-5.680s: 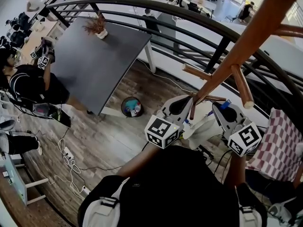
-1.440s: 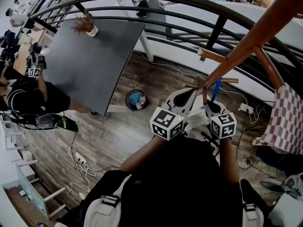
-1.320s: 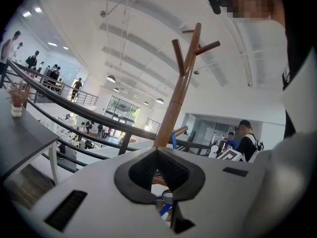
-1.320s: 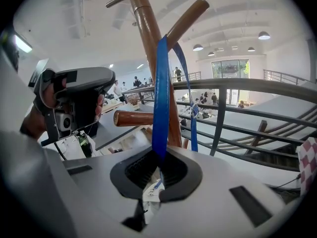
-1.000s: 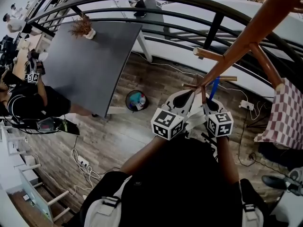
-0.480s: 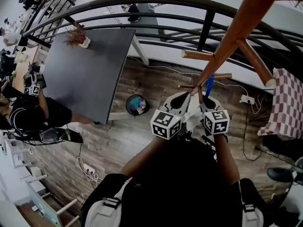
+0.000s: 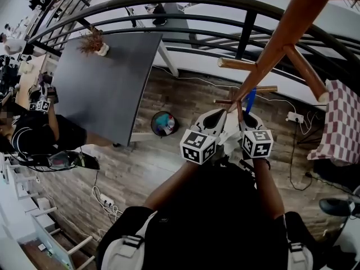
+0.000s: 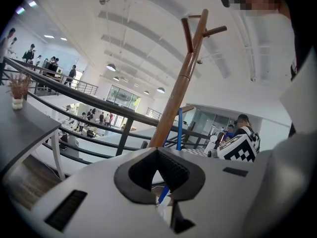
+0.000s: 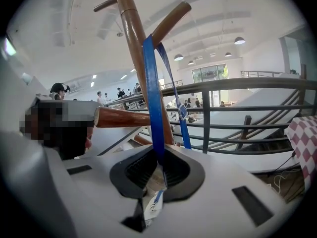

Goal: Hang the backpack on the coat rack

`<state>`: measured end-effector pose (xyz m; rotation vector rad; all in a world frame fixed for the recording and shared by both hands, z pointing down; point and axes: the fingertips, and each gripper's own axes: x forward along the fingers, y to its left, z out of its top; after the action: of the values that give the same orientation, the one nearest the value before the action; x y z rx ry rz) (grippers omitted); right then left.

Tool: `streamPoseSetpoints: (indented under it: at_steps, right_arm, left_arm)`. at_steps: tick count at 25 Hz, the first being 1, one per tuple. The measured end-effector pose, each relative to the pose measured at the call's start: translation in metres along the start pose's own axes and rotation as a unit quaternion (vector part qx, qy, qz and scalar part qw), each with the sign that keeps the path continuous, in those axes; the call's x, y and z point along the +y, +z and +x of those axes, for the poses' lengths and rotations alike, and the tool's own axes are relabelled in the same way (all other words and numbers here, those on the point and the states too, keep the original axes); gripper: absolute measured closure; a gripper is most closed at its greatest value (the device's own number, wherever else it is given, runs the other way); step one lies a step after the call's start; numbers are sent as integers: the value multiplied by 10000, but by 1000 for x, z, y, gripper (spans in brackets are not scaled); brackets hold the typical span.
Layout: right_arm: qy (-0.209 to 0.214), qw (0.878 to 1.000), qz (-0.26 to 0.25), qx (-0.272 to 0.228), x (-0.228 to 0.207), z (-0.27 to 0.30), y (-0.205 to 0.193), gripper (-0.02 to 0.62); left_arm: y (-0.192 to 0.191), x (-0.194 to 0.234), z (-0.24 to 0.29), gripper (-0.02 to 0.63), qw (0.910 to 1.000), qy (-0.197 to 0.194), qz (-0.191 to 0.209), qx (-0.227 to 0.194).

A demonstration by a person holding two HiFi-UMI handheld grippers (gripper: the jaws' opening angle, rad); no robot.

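You are hooking the white backpack's (image 7: pixel 228 140) blue strap loop (image 9: pixel 152 98) over an angled peg (image 9: pixel 171 18) of the brown wooden coat rack (image 9: pixel 130 38). The right tool (image 9: pixel 159 162) and left tool (image 8: pixel 157 150) are both pinching that loop, with the backpack hanging between them. Next, lower until the peg seems to be carrying it, then release.

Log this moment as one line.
left gripper: shut on blue loop | right gripper: same | loop: over coat rack peg

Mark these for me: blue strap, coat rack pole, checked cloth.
blue strap (image 9: pixel 153 98), right gripper view, its middle stretch.
coat rack pole (image 8: pixel 180 88), left gripper view, mid-shaft.
checked cloth (image 7: pixel 342 122), head view, its centre.
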<state>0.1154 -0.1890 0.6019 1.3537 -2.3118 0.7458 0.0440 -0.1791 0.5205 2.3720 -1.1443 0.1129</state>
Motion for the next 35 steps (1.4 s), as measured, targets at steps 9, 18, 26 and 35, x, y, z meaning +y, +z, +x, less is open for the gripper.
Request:
streamPoseSetpoints:
  at_steps: [9,18,26,35]
  right_arm:
    - [-176,9998,-7,-17,-13,2,4,568]
    - [-162,9998,-25,-79,-15,-1,9,521]
    - [-110,9998,-81,-114,-22,-6,10,518]
    - [9,9997,-141,-174,-27,-13,8,518]
  left_arm:
    - [-2,-1,1,598,10000,34,-46,-3]
    - [-2,0,5,598,9999,91,-63,-2]
    - [0,-4,11,598,9997,223,-45,-10]
    - [-2,-8,13,598,9994,357,-25,-27]
